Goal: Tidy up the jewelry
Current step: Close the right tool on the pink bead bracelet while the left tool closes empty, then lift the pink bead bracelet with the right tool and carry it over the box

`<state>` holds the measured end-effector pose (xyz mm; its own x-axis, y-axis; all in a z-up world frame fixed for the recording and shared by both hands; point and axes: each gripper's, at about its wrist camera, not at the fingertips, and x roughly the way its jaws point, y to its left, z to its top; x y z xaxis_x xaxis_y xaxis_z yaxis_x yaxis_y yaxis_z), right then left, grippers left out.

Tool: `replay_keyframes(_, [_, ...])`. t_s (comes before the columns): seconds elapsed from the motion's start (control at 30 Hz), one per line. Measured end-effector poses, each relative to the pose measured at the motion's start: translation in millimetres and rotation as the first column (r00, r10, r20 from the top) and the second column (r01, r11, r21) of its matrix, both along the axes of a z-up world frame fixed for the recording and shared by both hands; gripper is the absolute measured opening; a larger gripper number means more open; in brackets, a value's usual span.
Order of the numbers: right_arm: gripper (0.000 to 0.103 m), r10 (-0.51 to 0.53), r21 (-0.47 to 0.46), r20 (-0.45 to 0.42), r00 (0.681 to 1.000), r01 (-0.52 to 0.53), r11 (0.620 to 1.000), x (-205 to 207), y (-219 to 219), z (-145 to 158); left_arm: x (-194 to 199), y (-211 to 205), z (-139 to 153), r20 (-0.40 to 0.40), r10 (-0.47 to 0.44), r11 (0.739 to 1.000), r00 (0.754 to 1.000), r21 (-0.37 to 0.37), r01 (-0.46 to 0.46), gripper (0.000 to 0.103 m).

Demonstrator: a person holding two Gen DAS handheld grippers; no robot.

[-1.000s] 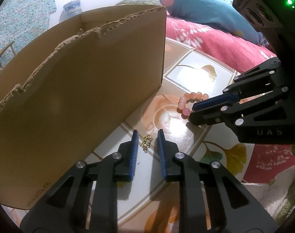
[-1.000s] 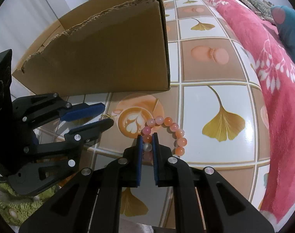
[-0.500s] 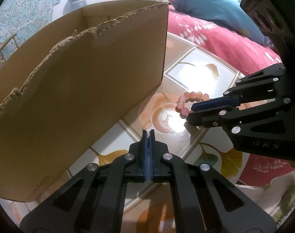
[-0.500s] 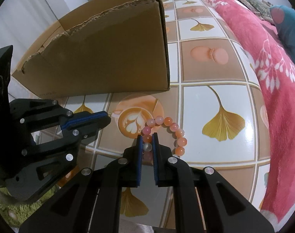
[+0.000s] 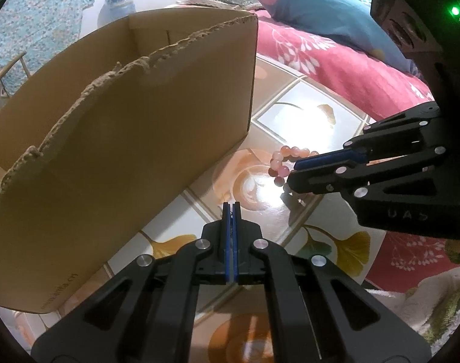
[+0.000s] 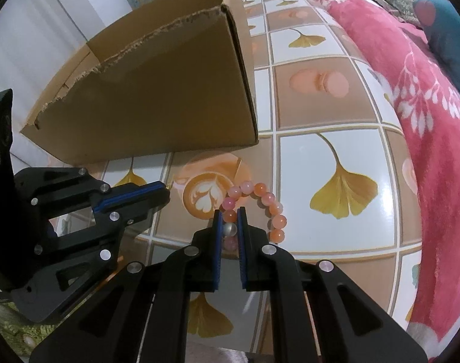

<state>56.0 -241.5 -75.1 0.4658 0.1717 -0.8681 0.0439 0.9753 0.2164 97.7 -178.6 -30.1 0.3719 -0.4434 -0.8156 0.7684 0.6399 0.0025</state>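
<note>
My left gripper [image 5: 231, 204] is shut low over the tiled mat, beside the open cardboard box [image 5: 124, 151]. The small gold chain that lay between its pads is now hidden inside them; only a glint of gold shows at its tip [image 6: 169, 185] in the right wrist view. My right gripper [image 6: 229, 211] is shut on a pink and orange bead bracelet [image 6: 272, 205], pinching a clear bead on its near side while the loop rests on the mat. From the left wrist view the right gripper [image 5: 292, 175] sits to the right, with the bracelet [image 5: 278, 158] at its tip.
The box [image 6: 169, 106] has torn upper edges and stands on the ginkgo-patterned mat [image 6: 345, 187]. A red floral blanket [image 6: 426, 90] and a blue pillow [image 5: 320, 9] border the right side. A water jug [image 5: 119, 3] stands behind the box.
The left gripper's jaws have closed on the gold chain that lay between them. The right gripper and the bracelet have stayed as they were.
</note>
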Motion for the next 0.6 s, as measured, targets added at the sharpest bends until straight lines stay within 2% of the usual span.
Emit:
replay_keyframes(0.3, [0.01, -0.013, -0.002, 0.032, 0.999, 0.013, 1.0, -5, -5, 13, -1, 6, 6, 0.023, 0.011, 1.0, 1.0, -0.013, -0.01, 0.001])
replay_keyframes(0.6, [0.01, -0.037, 0.004, 0.084, 0.996, 0.037, 0.999, -15, -12, 39, -8, 36, 35, 0.056, 0.043, 0.992, 0.997, -0.119, -0.037, 0.001])
